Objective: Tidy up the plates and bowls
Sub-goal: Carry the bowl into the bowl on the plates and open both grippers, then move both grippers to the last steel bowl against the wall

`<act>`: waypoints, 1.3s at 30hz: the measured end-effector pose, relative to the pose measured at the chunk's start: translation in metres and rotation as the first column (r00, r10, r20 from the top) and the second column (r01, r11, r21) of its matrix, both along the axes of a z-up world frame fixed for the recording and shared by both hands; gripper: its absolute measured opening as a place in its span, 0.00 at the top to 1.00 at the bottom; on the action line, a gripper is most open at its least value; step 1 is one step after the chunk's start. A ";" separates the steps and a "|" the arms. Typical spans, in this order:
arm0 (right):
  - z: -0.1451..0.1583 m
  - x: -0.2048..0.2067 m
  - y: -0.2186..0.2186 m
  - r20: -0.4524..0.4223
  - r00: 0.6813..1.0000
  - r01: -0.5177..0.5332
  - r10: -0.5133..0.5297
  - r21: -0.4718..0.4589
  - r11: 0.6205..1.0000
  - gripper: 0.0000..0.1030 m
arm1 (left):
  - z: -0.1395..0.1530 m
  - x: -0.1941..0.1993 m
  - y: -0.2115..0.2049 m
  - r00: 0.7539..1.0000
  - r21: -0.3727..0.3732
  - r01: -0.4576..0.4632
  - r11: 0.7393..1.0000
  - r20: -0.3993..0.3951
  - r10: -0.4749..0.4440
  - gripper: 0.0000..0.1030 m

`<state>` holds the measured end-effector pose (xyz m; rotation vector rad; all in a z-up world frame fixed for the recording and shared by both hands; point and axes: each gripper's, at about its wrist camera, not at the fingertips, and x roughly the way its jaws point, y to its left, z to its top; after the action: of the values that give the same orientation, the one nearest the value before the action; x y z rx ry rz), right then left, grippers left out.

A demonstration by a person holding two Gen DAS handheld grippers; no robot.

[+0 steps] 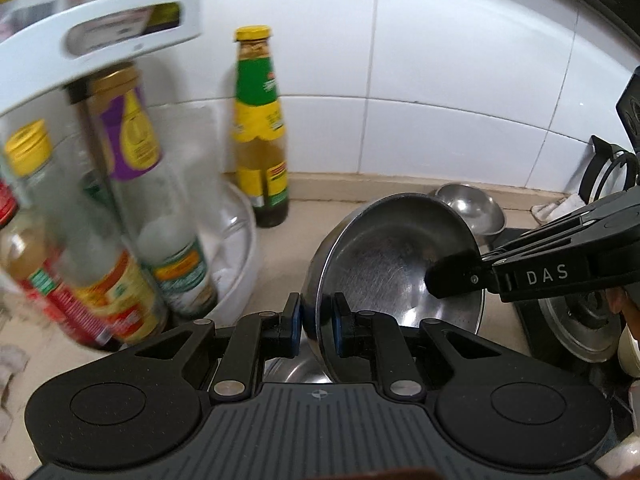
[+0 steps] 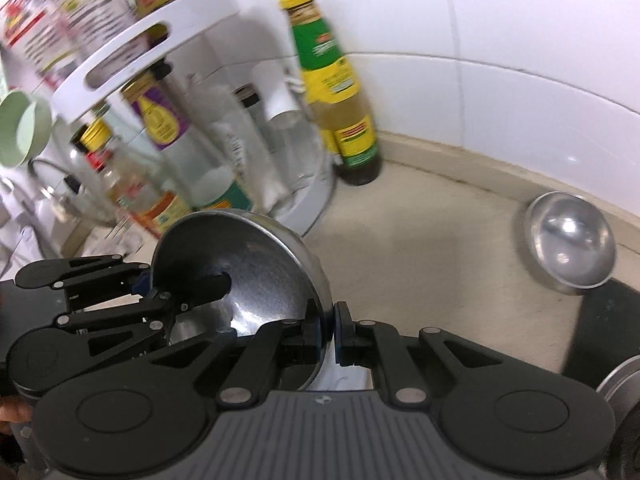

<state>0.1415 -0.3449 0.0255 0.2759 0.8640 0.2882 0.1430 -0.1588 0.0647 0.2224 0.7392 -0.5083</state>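
Observation:
A steel bowl (image 1: 392, 264) is held tilted on edge above the beige counter. My left gripper (image 1: 316, 326) is shut on its near rim. My right gripper (image 2: 327, 334) is shut on the opposite rim of the same bowl (image 2: 256, 264); its black finger (image 1: 452, 274) shows inside the bowl in the left wrist view. The left gripper's fingers (image 2: 208, 284) show at the bowl's left in the right wrist view. A second, smaller steel bowl (image 2: 570, 246) lies tipped near the wall and also shows in the left wrist view (image 1: 474, 208). Another steel surface (image 1: 296, 370) shows below the held bowl.
A white two-tier rack (image 1: 120, 28) full of sauce bottles stands at the left. A green-and-yellow sauce bottle (image 1: 260, 132) stands by the white tiled wall. A gas stove burner (image 1: 580, 320) is at the right. A pale green cup (image 2: 24, 128) hangs at far left.

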 end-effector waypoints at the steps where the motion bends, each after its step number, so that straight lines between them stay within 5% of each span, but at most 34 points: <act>1: -0.001 0.000 0.005 -0.004 1.000 -0.011 0.011 -0.003 1.000 0.91 | -0.001 -0.002 0.004 1.000 0.000 -0.006 1.000 -0.003 0.006 0.80; 25: -0.031 0.013 0.043 -0.180 0.979 -0.097 0.095 -0.007 0.995 0.87 | -0.035 -0.006 0.043 0.993 0.026 -0.031 0.999 -0.113 0.033 0.77; 32: -0.016 0.013 0.028 -0.115 0.993 -0.044 0.040 -0.030 0.999 0.85 | -0.024 0.001 0.056 0.994 0.009 -0.076 0.997 -0.083 0.076 0.75; 39: -0.015 0.006 0.007 -0.108 0.994 0.005 -0.007 -0.020 1.000 0.85 | -0.013 -0.001 0.034 0.998 0.003 -0.016 1.000 -0.059 0.016 0.74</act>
<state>0.1472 -0.3378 0.0104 0.2773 0.9721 0.2607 0.1423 -0.1247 0.0518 0.2044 0.7989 -0.5003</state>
